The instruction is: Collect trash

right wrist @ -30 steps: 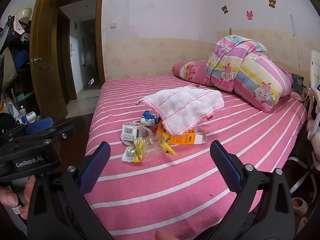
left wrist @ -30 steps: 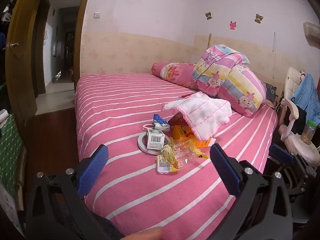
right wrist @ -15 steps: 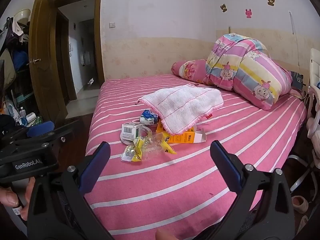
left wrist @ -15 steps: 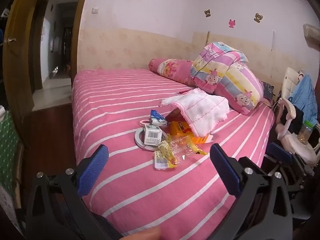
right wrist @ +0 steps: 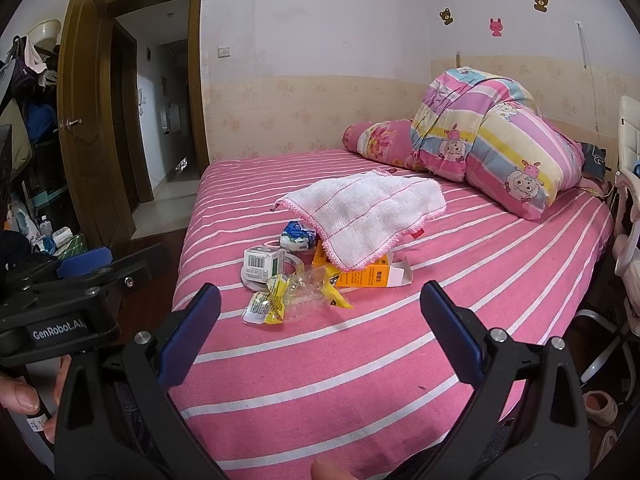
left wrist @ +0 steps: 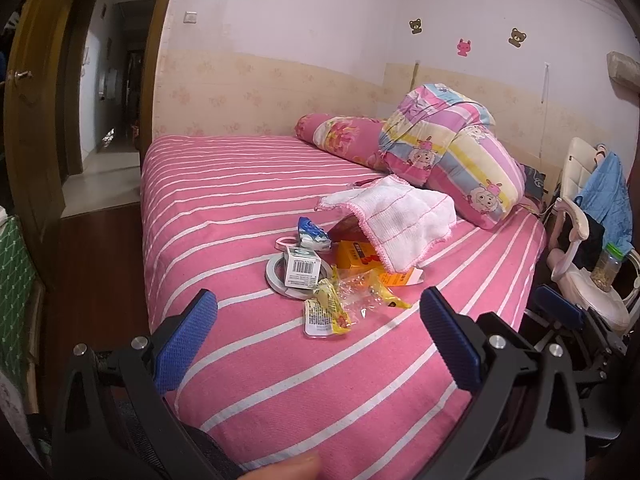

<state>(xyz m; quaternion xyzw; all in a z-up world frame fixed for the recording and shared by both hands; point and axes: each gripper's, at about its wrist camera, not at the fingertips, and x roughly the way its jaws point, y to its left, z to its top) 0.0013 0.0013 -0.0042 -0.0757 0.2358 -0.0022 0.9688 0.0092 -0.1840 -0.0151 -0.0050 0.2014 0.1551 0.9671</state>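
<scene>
My left gripper (left wrist: 318,326) has drifted a bit closer to the bed (left wrist: 224,184); both it and my right gripper (right wrist: 320,320) hang wide open, empty. The trash pile (right wrist: 296,276) sits mid-bed, partly under the white cloth (right wrist: 364,208).

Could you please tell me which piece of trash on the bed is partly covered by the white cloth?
The orange carton: the white cloth drapes over its far end, while the other pieces lie uncovered.
</scene>
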